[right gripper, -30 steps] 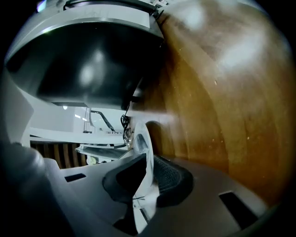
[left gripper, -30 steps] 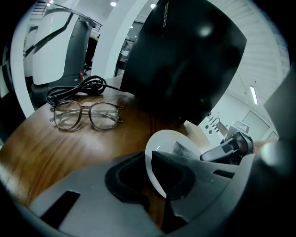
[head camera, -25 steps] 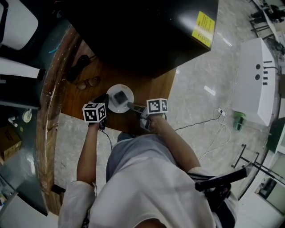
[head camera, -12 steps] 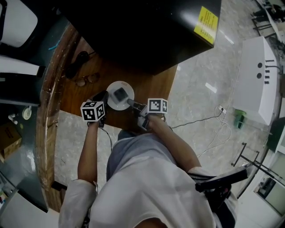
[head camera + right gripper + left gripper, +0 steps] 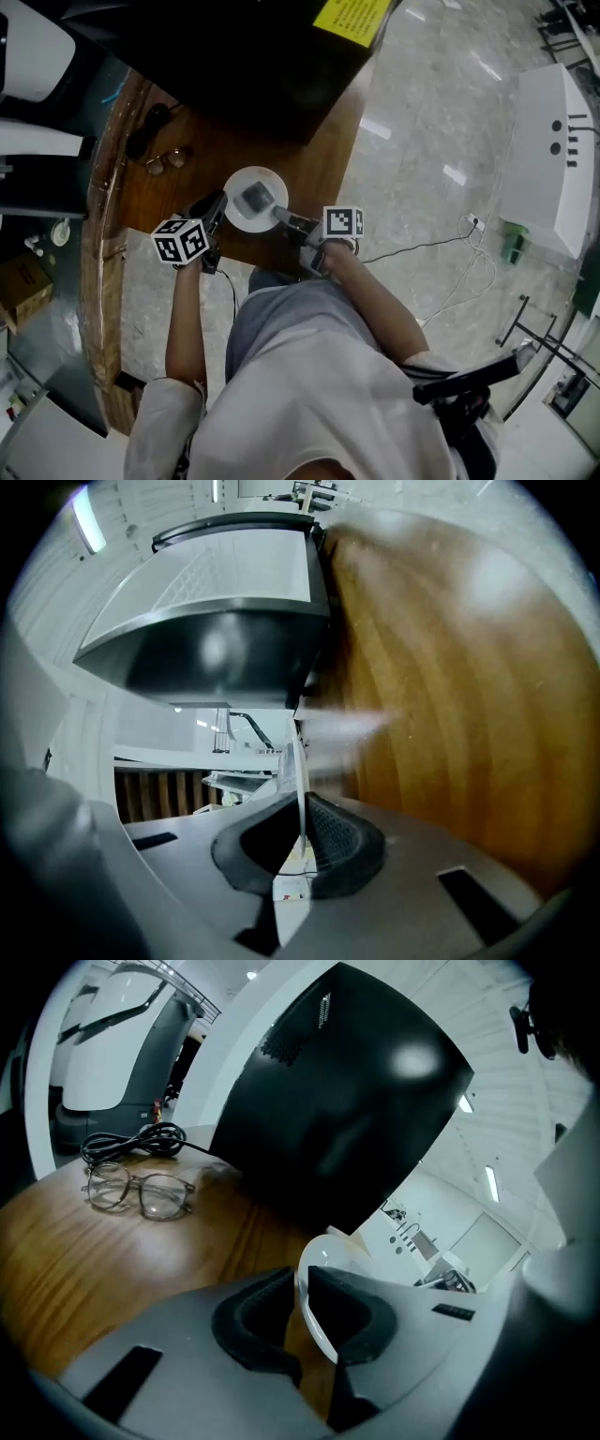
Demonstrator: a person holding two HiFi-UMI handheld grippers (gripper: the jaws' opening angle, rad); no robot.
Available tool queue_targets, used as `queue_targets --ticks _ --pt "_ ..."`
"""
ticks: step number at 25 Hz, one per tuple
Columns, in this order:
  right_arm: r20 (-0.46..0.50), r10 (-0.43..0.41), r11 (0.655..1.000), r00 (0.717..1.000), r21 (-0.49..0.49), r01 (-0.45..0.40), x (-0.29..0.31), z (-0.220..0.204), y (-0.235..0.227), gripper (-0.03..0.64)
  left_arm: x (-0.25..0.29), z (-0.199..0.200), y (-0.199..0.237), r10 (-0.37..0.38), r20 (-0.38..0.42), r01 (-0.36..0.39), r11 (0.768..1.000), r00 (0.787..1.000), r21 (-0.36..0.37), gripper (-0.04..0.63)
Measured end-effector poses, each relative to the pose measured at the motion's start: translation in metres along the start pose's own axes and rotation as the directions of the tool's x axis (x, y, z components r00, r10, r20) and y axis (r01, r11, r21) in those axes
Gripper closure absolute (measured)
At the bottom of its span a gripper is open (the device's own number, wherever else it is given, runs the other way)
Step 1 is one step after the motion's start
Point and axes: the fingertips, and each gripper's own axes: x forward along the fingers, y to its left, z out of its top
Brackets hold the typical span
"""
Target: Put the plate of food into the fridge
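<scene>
A white plate [image 5: 255,199] with a grey piece of food [image 5: 254,197] is held over the wooden table [image 5: 192,183], in front of the black fridge [image 5: 253,56]. My left gripper [image 5: 212,212] is shut on the plate's left rim [image 5: 305,1290], which runs between its pads. My right gripper [image 5: 284,218] is shut on the opposite rim, seen edge-on as a thin white line [image 5: 300,775] between its pads. The right jaws have just been closing with the rim between them. In the gripper views the food is hidden.
A pair of glasses [image 5: 139,1191] and a coiled black cable [image 5: 141,1138] lie on the table left of the plate. A white appliance [image 5: 553,159] and a loose cord [image 5: 450,262] are on the tiled floor to the right. The table's curved edge [image 5: 98,272] runs along the left.
Both grippers and the plate between them have shifted away from the glasses, toward the table's near edge. The head view has swung, so the fridge sits further left.
</scene>
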Motion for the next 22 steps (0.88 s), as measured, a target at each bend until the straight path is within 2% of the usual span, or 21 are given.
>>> queue_targets --ticks 2,8,15,18,22 --pt "0.003 0.022 1.0 1.0 -0.008 -0.021 -0.042 0.006 0.003 0.589 0.011 -0.004 -0.042 -0.015 0.004 0.015 1.0 1.0 0.013 0.535" --pt "0.016 0.039 0.999 0.999 -0.011 -0.039 -0.12 0.017 0.0 0.589 0.039 -0.02 -0.116 -0.052 0.012 0.052 0.998 0.999 0.024 0.535" --pt "0.026 0.023 1.0 0.999 -0.022 -0.022 -0.323 0.061 -0.013 0.589 0.128 -0.058 -0.301 -0.076 0.029 0.074 0.996 0.997 0.059 0.535" --pt "0.033 -0.001 0.999 0.999 -0.048 0.002 -0.385 0.081 -0.018 0.589 0.161 -0.067 -0.357 -0.08 0.057 0.077 0.996 0.995 0.054 0.535" --pt "0.051 0.002 0.999 0.999 -0.053 0.001 -0.449 0.096 -0.008 0.589 0.18 -0.066 -0.422 -0.094 0.107 0.087 0.994 0.99 0.066 0.535"
